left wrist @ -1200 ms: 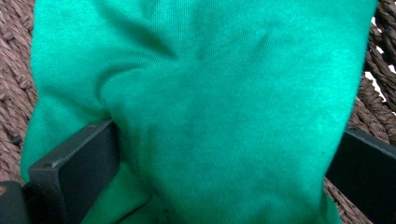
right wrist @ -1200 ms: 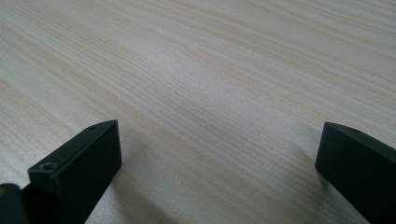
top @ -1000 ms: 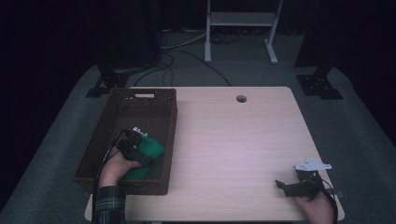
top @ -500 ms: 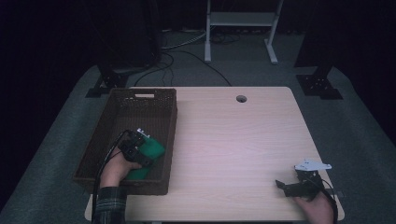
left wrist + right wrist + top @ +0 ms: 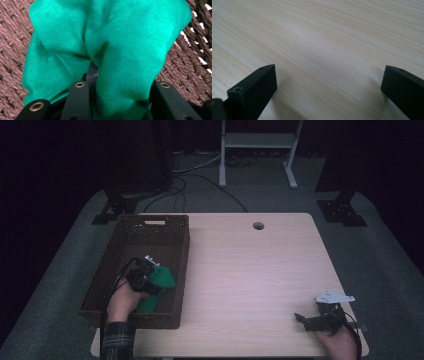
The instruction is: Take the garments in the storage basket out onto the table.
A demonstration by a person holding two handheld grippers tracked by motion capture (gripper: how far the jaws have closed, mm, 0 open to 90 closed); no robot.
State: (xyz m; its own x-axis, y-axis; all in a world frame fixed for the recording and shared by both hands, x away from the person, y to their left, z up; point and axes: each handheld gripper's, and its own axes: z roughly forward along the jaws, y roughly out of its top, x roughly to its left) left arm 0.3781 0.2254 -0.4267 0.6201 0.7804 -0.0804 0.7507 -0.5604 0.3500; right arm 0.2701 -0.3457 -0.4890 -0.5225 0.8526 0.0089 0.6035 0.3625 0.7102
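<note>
The left tool [image 5: 145, 275] sits low inside the woven basket [image 5: 165, 222], and its jaws have just been closing on the green cloth [image 5: 107, 45], a fold bunched between them and gripped. The right tool [image 5: 320, 317] rests on the bench [image 5: 250, 270], well apart, jaws spread wide with bare wood between them

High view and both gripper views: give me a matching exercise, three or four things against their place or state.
Things:
1. green cloth
2. left tongs
3. right tongs
4. wicker basket

Place or state:
a. on the table's left side
b. open over bare tabletop
c. bunched up inside the basket
d. closed on fabric

Pairs: 1-c, 2-d, 3-b, 4-a
</note>
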